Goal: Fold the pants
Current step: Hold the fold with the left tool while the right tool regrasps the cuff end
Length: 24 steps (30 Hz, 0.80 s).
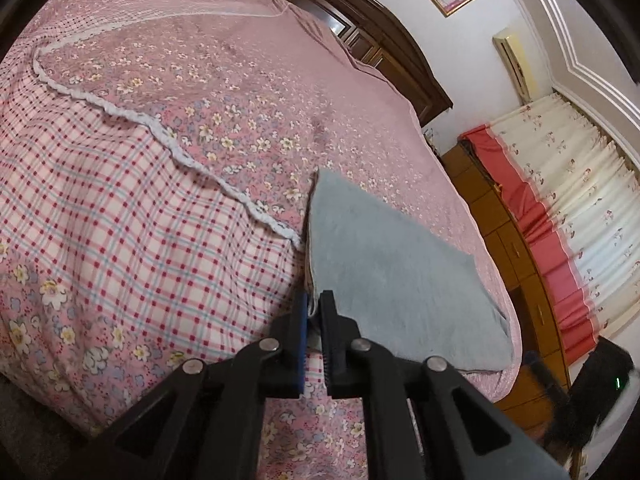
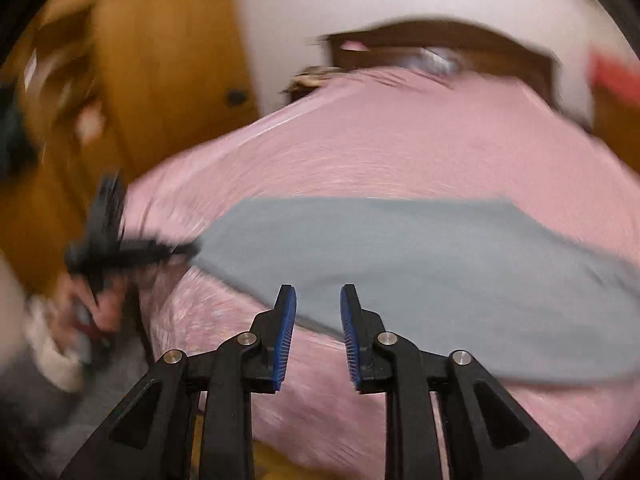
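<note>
grey pants (image 1: 384, 264) on bed (image 1: 168, 184), left tongs (image 1: 316, 300) pinching them, right tongs (image 2: 318, 300) spread

The left tool (image 1: 316, 300) sits at lower centre of its view, jaws clamped on grey cloth. The right tool (image 2: 318, 300), lower centre, stands parted, gripping nothing.

Pants (image 1: 392, 280) on bed (image 1: 140, 200), one corner between left jaws; spread ahead of right jaws.

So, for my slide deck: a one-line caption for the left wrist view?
Left gripper shut on the edge of grey pants lying on a pink floral bedspread.
</note>
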Available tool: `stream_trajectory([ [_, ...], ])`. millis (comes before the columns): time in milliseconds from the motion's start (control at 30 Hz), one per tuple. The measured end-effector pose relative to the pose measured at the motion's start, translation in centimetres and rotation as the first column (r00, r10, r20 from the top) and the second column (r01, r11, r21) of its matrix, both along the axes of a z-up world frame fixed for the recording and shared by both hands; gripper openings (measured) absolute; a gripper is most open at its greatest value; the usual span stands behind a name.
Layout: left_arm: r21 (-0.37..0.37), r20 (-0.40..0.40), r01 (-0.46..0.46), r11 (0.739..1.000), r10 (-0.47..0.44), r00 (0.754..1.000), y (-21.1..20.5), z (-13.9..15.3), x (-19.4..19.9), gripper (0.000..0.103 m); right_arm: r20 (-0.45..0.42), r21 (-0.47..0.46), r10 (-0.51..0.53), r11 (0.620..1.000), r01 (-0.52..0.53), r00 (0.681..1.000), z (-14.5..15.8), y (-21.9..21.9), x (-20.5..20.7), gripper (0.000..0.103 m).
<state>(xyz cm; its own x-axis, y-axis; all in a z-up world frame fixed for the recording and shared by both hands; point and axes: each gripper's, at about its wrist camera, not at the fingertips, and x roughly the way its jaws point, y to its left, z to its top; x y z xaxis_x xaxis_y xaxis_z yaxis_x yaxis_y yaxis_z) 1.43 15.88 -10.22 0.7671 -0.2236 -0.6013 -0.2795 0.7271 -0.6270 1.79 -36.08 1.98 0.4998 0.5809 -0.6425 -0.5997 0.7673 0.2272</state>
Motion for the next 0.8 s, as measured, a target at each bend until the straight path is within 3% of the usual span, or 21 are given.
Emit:
stream_trajectory([
  [67,-0.004,0.002,-0.003,1.0,0.003,1.0,0.1,-0.1,-0.1,0.006,-0.01,0.009,-0.148,0.989,0.148,0.989,0.5,-7.4,2.5,0.04],
  [167,-0.011,0.005,-0.01,1.0,0.01,1.0,0.3,-0.2,-0.1,0.006,-0.129,0.057,-0.342,0.935,0.351,0.931,-0.7,-19.1,6.7,0.042],
  [233,-0.013,-0.001,-0.009,1.0,0.009,1.0,0.1,-0.3,0.0,0.006,-0.289,0.142,-0.396,0.882,0.449,0.871,-3.0,-25.5,8.9,0.042],
  [300,-0.009,-0.002,-0.008,1.0,0.008,1.0,0.7,0.0,0.4,0.006,-0.398,0.245,-0.38,0.833,0.496,0.835,-5.4,-29.7,10.4,0.042],
  [433,0.004,-0.009,-0.014,1.0,0.014,1.0,0.4,0.3,0.8,0.006,-0.5,0.322,-0.345,0.777,0.541,0.794,-8.8,-32.4,12.1,0.042],
  [567,0.004,-0.022,-0.016,1.0,0.016,1.0,-0.1,0.3,1.0,0.006,-0.526,0.404,-0.292,0.741,0.537,0.799,-10.1,-31.9,13.2,0.042],
  [700,-0.001,-0.023,-0.014,1.0,0.014,1.0,0.2,0.0,1.0,0.006,-0.529,0.384,-0.314,0.74,0.552,0.788,-10.4,-31.0,14.5,0.041],
  [800,-0.003,-0.016,-0.023,1.0,0.023,1.0,0.4,-0.2,0.7,0.006,-0.491,0.303,-0.373,0.774,0.555,0.788,-8.5,-29.5,15.4,0.022],
])
